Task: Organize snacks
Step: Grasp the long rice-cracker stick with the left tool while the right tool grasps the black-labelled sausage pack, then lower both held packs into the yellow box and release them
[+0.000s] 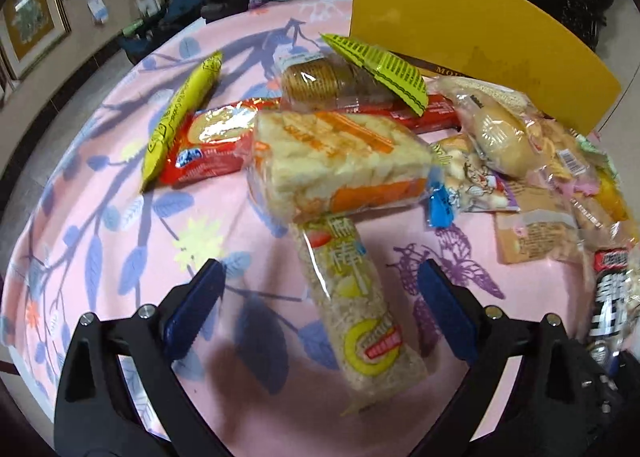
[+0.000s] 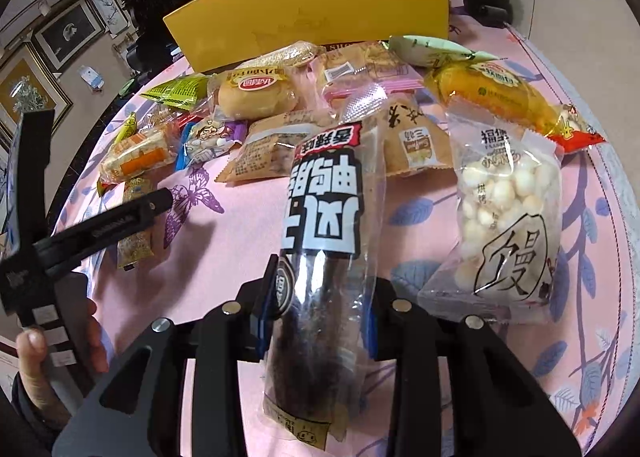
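Many wrapped snacks lie on a pink floral tablecloth point(image 1: 100, 193). My left gripper point(image 1: 322, 285) is open, its blue pads either side of a long rice-crisp bar point(image 1: 354, 313) that lies on the cloth. Beyond it lies a bigger rice-cracker pack point(image 1: 340, 161). My right gripper point(image 2: 324, 289) is shut on a clear pack with black-and-white lettering and dark meat inside point(image 2: 324, 225), held above the table. That pack also shows at the right edge of the left wrist view point(image 1: 608, 297).
An upright yellow box point(image 1: 472, 17) stands at the back, also in the right wrist view point(image 2: 312, 5). Near it lie a bun pack point(image 2: 260, 95), a bag of white balls point(image 2: 504, 217), an orange-yellow pack point(image 2: 504, 97), a red biscuit pack point(image 1: 208, 145) and a yellow stick point(image 1: 180, 113).
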A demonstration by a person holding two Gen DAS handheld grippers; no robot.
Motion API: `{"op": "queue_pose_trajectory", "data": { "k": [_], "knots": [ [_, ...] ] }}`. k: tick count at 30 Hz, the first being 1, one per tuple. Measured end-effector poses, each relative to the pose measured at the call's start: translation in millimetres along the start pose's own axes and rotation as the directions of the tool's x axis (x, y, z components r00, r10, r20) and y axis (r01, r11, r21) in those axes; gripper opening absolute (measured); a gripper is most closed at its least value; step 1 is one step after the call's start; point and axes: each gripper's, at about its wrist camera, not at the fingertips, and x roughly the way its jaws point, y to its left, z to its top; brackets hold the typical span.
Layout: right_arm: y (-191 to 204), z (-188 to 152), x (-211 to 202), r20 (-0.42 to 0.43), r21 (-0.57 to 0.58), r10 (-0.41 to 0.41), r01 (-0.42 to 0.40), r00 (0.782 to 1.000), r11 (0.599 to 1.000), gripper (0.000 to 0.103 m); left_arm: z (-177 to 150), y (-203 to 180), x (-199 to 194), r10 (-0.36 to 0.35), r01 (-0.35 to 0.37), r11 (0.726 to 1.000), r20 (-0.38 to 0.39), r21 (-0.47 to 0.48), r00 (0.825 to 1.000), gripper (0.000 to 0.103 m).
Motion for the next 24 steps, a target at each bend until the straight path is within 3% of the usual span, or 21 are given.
{"op": "queue_pose_trajectory", "data": {
  "k": [1,2,5,7,12,18,24],
  "knots": [
    [1,0,1,-0.001,-0.003,-0.006,0.006,1.000,1.000,0.036,-2,0,-3,0.001,-0.001,1.000,0.031,0.000,1.000,0.078],
    [2,0,1,-0.002,-0.005,-0.011,0.011,1.000,1.000,0.036,-2,0,-6,0.002,-0.002,1.000,0.049,0.001,0.999,0.057],
    [7,0,2,-0.006,-0.018,-0.036,0.036,0.999,0.999,0.037,-2,3,-9,0.005,-0.004,1.000,0.052,-0.003,0.999,0.034],
    [10,-1,3,-0.001,-0.030,-0.059,0.059,0.998,0.998,0.037,-2,6,-11,0.004,-0.004,1.000,0.053,-0.006,0.999,0.028],
    [11,-6,-1,0.027,-0.019,-0.052,0.052,0.998,0.998,0.030,-5,16,-18,-0.043,0.044,0.999,0.042,-0.006,0.998,0.027],
    [25,0,-32,0.105,-0.035,-0.030,0.034,0.994,0.999,0.030,-18,25,-53,-0.123,0.122,0.992,0.050,0.011,0.991,0.027],
    [34,15,-52,0.149,-0.048,-0.013,0.020,0.989,0.999,0.030,-11,15,-100,-0.186,0.181,0.982,0.143,0.052,0.972,0.027]
  ]
}}
